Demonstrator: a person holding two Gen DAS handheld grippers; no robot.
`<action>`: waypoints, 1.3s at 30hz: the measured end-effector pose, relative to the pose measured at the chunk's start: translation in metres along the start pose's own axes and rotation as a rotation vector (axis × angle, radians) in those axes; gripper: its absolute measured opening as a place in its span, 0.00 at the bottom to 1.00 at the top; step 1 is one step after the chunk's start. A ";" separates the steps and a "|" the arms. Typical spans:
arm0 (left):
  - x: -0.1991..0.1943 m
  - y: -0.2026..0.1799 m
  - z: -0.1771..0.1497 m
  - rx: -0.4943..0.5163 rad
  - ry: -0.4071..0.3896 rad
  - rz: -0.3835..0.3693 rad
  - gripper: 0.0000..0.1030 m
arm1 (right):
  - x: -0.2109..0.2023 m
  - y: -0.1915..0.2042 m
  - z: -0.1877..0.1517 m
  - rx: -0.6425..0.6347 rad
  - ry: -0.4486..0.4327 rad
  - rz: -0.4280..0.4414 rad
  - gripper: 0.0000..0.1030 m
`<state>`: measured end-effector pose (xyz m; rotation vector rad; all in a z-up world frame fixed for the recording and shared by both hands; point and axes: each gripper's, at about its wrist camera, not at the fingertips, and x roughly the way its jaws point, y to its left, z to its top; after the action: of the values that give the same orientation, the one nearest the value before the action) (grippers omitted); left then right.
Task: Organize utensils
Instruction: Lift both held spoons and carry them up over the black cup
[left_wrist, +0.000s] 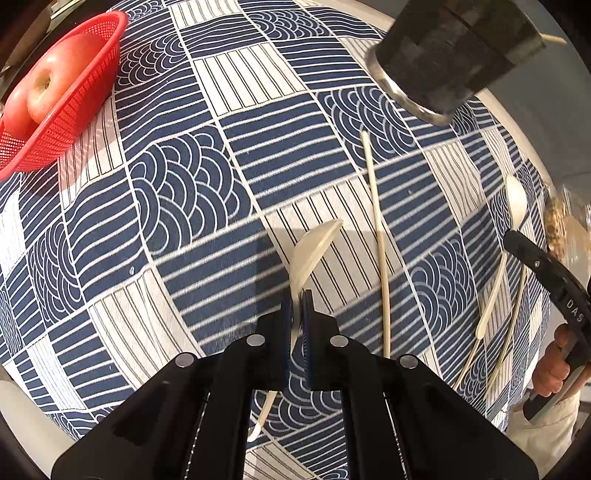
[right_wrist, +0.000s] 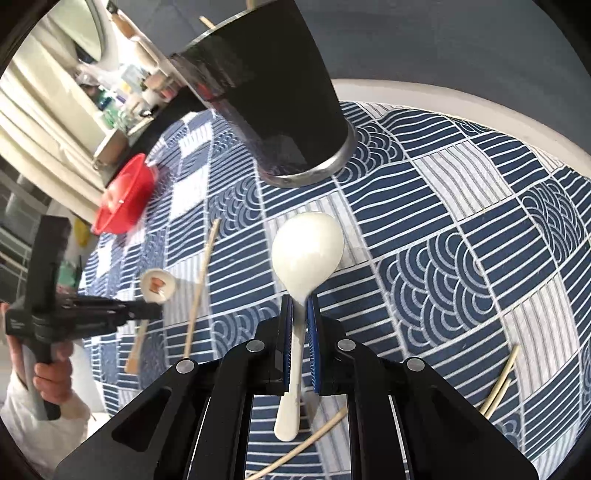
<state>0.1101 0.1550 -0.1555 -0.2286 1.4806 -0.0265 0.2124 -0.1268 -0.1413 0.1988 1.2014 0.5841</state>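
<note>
Since each hand-held gripper, left (left_wrist: 297, 301) and right (right_wrist: 300, 306), pinches a white spoon (left_wrist: 314, 245) (right_wrist: 306, 247) by its thin handle above the desk (right_wrist: 480, 236), either could swivel and miss the black cup (right_wrist: 273, 96).

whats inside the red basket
One red apple lies in the red basket. The mesh wall hides the apple's underside and the basket floor, so anything else down there cannot be seen.
</note>
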 end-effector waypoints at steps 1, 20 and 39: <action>-0.002 0.000 -0.008 0.010 -0.003 -0.010 0.05 | -0.002 -0.001 -0.001 0.002 -0.005 0.007 0.07; -0.069 -0.007 -0.060 0.038 -0.099 -0.035 0.05 | -0.077 0.035 -0.009 -0.079 -0.160 0.031 0.07; -0.140 -0.063 0.054 0.125 -0.248 0.003 0.05 | -0.154 0.039 -0.004 -0.112 -0.318 -0.047 0.07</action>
<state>0.1579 0.1228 -0.0032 -0.1231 1.2277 -0.0856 0.1598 -0.1761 0.0005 0.1609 0.8616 0.5536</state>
